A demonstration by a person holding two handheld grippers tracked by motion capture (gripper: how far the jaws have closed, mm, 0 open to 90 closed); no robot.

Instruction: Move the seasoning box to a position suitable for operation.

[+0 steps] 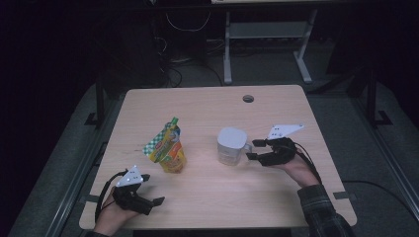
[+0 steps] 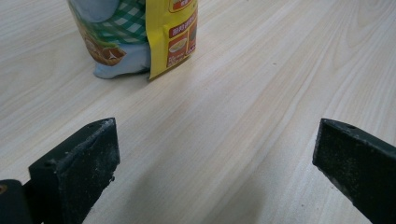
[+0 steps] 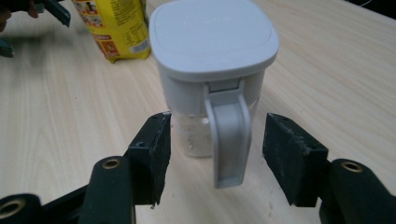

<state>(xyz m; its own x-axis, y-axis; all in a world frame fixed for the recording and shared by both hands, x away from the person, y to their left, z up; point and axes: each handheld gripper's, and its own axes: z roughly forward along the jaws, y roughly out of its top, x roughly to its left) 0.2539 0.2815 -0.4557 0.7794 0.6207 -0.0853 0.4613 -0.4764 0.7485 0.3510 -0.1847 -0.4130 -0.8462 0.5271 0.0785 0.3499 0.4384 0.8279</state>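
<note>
**Right gripper lining up on the jug handle**

Left gripper (image 1: 157, 201) is idling near the table's (image 1: 207, 106) front-left corner, jaws spread wide, nothing between them. Snack pouch (image 1: 168, 149) is standing just ahead of it, untouched. Moving right: lidded jug (image 1: 231, 145) is sitting upright mid-table, its grey handle (image 3: 228, 135) pointing at the right gripper (image 1: 252, 149). That gripper's jaws are bracketing the handle, gaps showing on both sides, so no pinch yet.

Judging the step: grasp on the handle is underway. Next move calls for centring on the handle, squeezing firm, then lifting level so the jug isn't tipping.
</note>
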